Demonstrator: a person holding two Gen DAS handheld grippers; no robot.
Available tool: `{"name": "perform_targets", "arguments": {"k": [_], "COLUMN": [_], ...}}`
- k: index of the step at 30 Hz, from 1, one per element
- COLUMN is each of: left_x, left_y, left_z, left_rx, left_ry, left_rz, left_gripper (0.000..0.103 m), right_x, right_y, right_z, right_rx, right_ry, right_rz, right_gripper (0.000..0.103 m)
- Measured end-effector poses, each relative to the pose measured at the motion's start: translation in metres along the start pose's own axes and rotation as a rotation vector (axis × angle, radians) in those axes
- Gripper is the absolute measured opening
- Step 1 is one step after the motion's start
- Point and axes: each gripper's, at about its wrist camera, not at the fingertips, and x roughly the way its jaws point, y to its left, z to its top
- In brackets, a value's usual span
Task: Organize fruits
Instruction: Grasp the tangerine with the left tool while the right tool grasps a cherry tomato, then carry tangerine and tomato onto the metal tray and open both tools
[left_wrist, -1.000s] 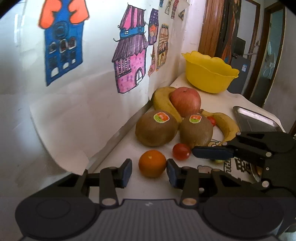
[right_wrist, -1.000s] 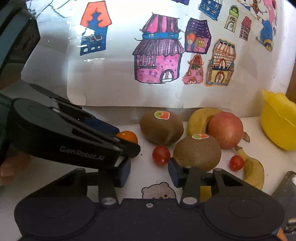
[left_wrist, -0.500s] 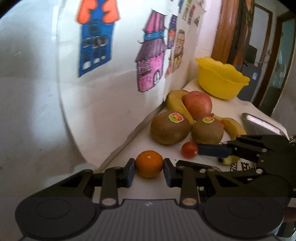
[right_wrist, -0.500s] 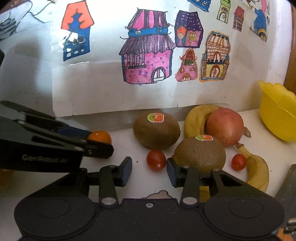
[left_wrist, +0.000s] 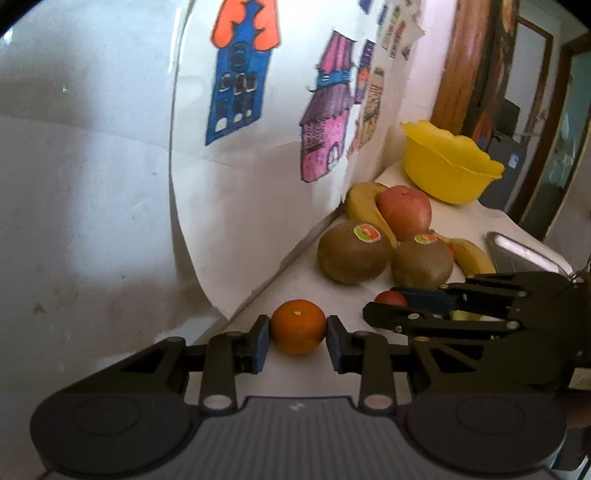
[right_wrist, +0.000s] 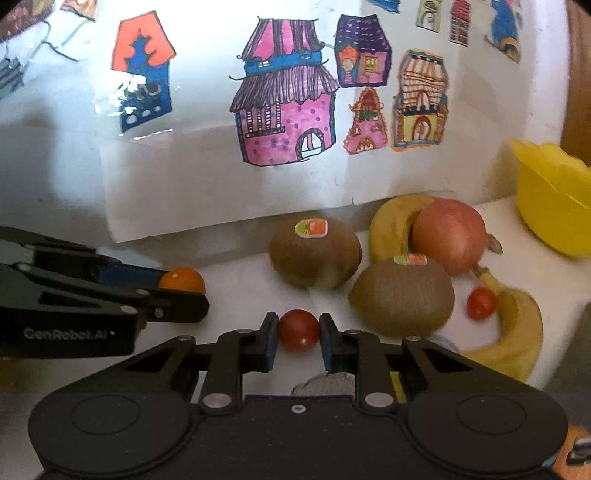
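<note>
**Me:** Orange (left_wrist: 298, 326) first. It sits on the tabletop (left_wrist: 465, 218) close to the wall, and my left tongs (left_wrist: 297, 341) have just pinched it, a blue pad touching each flank. A second ago those pads stood wide with the orange lying ahead of them; half a second ago they were already at its sides.

**Spotter:** And your other hand?

**Me:** Same story, a beat later. The right tongs (right_wrist: 297, 341) have just been closing, and now they pinch the nearer cherry tomato (right_wrist: 298, 329), snug between the pads. Half a second back that tomato was still loose, out in front of the spread fingers.

**Spotter:** So both are loaded. Are the fruits off the surface yet?

**Me:** I can't tell for sure; both look low, at tabletop height. I'd call this two grasps made, nothing carried anywhere yet.

**Spotter:** What's left in the pile?

**Me:** Just past the tomato, two kiwis (right_wrist: 314, 252), each with a sticker, side by side. Behind them the apple (right_wrist: 449, 236) leans into one banana (right_wrist: 391, 225); a second banana (right_wrist: 513, 332) curves by the other cherry tomato (right_wrist: 480, 303). The yellow bowl (left_wrist: 448, 166) waits at the far end, well apart from both my tongs, with a metal tray (left_wrist: 524, 251) near the edge.

**Spotter:** Bowl's the target?

**Me:** My guess. The task only says organize. Next comes lifting clear without nudging the kiwis, and the tomato is soft, so no squeezing harder.
</note>
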Motion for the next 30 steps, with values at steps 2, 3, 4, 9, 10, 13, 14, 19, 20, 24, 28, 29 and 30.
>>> {"name": "perform_targets", "arguments": {"k": [2, 3, 4, 9, 10, 13, 14, 19, 20, 24, 28, 29, 30], "left_x": [-0.003, -0.006, -0.008, -0.022, -0.026, -0.036, -0.04, -0.055, -0.058, -0.061, -0.056, -0.055, -0.054], "left_y": [-0.002, -0.004, -0.005, -0.015, -0.019, -0.032, -0.039, -0.072, -0.079, -0.106, -0.134, -0.141, -0.149], "left_z": [-0.004, -0.006, -0.008, -0.022, -0.025, -0.035, -0.038, -0.052, -0.054, -0.063, -0.063, -0.06, -0.056], "left_rx": [0.018, 0.024, 0.028, 0.054, 0.061, 0.072, 0.084, 0.129, 0.137, 0.169, 0.195, 0.202, 0.209], "left_ry": [0.005, 0.007, 0.012, 0.031, 0.033, 0.047, 0.052, 0.063, 0.065, 0.073, 0.071, 0.064, 0.054], "left_rz": [-0.009, -0.016, -0.025, -0.054, -0.059, -0.095, -0.111, -0.178, -0.192, -0.243, -0.288, -0.298, -0.305], "left_gripper": [0.035, 0.035, 0.035, 0.035, 0.035, 0.035, 0.035, 0.035, 0.035, 0.035, 0.035, 0.035, 0.035], "right_x": [-0.011, -0.018, -0.028, -0.08, -0.09, -0.118, -0.128, -0.169, -0.173, -0.197, -0.217, -0.222, -0.226], "right_y": [0.003, 0.005, 0.007, 0.012, 0.013, 0.015, 0.015, 0.014, 0.011, -0.002, -0.021, -0.029, -0.037], "right_z": [-0.008, -0.012, -0.017, -0.044, -0.052, -0.075, -0.084, -0.121, -0.126, -0.144, -0.146, -0.144, -0.141], "right_rx": [0.025, 0.037, 0.053, 0.119, 0.138, 0.197, 0.212, 0.289, 0.305, 0.366, 0.347, 0.343, 0.34], "right_ry": [0.001, -0.001, -0.007, -0.048, -0.051, -0.055, -0.057, -0.077, -0.08, -0.105, -0.139, -0.154, -0.17], "right_rz": [-0.01, -0.014, -0.02, -0.074, -0.085, -0.124, -0.14, -0.224, -0.237, -0.303, -0.378, -0.402, -0.429], "right_gripper": [0.025, 0.025, 0.025, 0.025, 0.025, 0.025, 0.025, 0.025, 0.025, 0.025, 0.025, 0.025, 0.025]}}
